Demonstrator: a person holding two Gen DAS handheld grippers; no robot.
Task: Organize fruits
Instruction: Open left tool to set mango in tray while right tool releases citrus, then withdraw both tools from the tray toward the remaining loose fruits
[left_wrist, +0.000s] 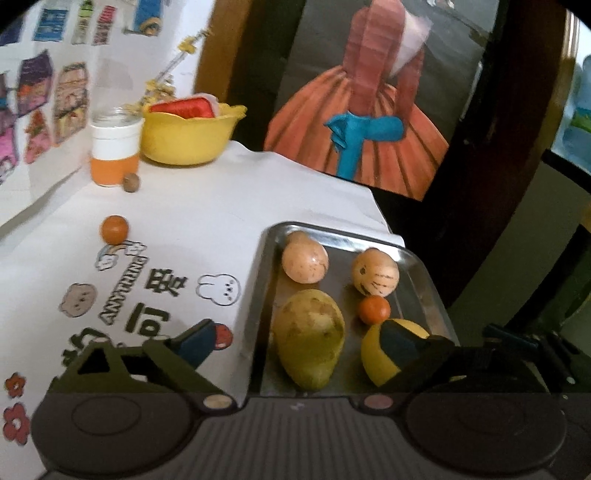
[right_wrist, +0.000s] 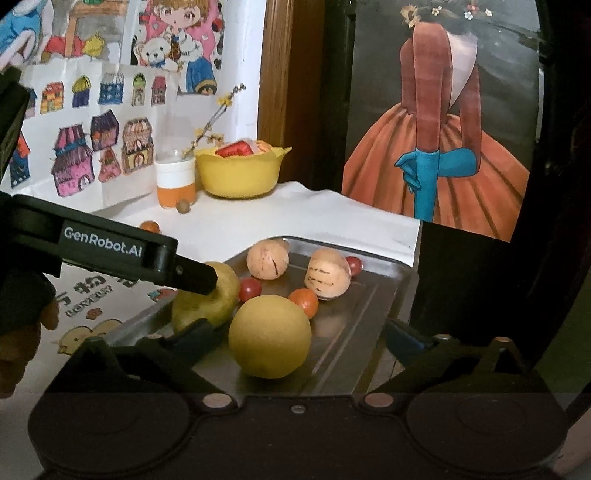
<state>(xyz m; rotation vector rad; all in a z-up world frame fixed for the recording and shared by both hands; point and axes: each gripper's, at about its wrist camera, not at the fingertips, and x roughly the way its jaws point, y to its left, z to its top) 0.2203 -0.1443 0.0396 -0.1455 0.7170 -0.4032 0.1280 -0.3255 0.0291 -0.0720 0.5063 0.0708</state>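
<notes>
behind striped fruit (right_wrist: 328, 274), red tomato (right_wrist: 354, 265)

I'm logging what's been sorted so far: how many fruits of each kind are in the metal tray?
Striped pepino melons: 2
Mango: 1
Large round yellow fruit: 1
Small orange fruit: 1
Small red fruits: 2
Total in the metal tray: 7

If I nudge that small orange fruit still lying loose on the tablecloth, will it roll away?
Probably. The small orange fruit looks round and smooth and sits free on the flat tablecloth, so a push likely sends it rolling. It seems small and light; wide-open fingers could knock it aside.
</notes>
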